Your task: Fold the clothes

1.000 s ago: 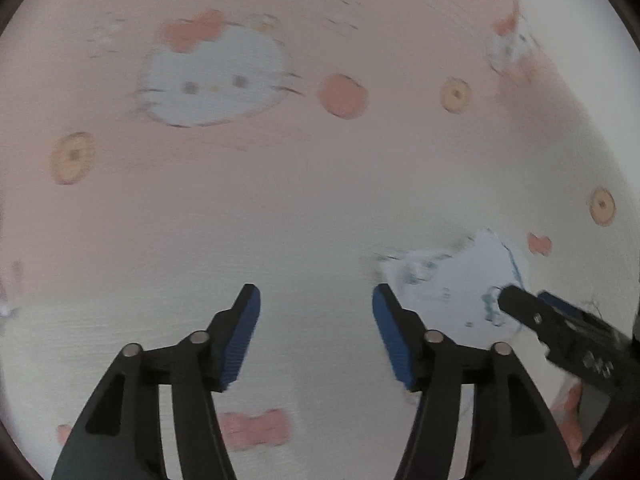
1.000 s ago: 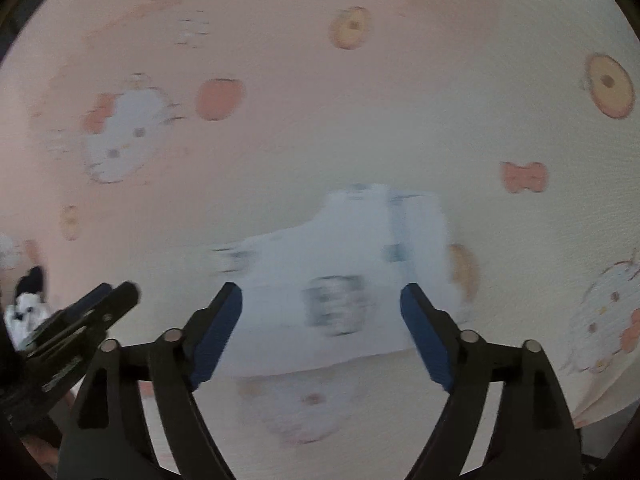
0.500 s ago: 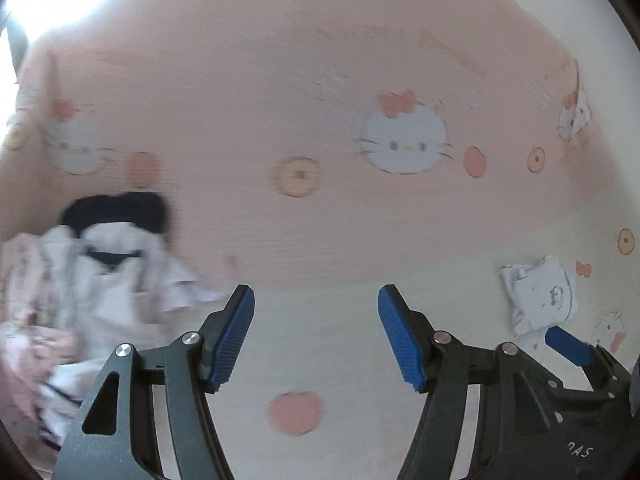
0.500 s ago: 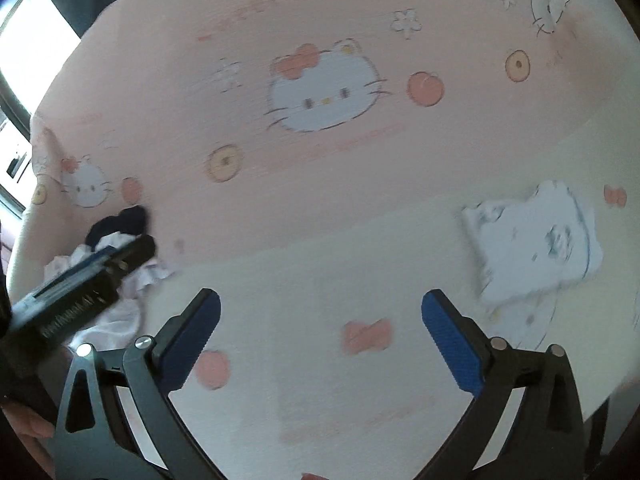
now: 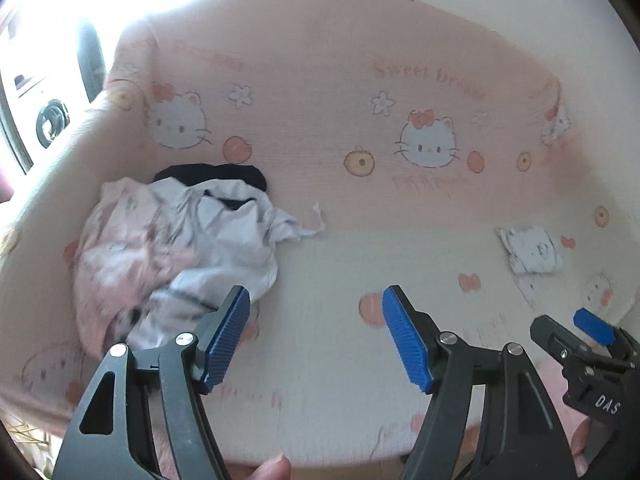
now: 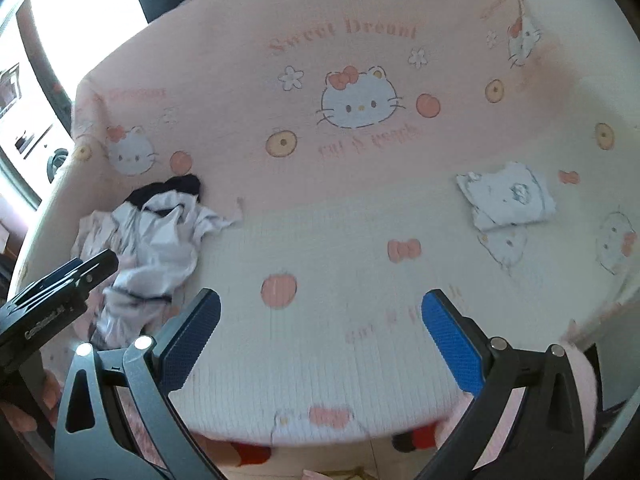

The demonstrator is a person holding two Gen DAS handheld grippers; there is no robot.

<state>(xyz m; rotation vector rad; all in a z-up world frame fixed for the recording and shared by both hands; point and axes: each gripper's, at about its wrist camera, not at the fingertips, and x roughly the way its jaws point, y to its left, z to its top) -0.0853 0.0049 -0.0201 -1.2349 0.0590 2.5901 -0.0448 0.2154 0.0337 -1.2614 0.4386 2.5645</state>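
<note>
Both claws hang over a bed covered by a pink and cream cartoon-cat sheet [image 6: 360, 208]. The left claw [image 5: 316, 336] has just been spreading its jaws, which gape with nothing between them; the right claw [image 6: 320, 336] is spread wide and empty too. A crumpled heap of clothes [image 5: 176, 248] lies at the left, a folded white garment [image 6: 506, 200] well apart at the right

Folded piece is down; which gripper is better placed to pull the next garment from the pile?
Left, probably. The left gripper is open and empty, with one finger already overlapping the heap of unfolded clothes in its view. The right gripper, also open, sits farther toward the folded white garment.
</note>
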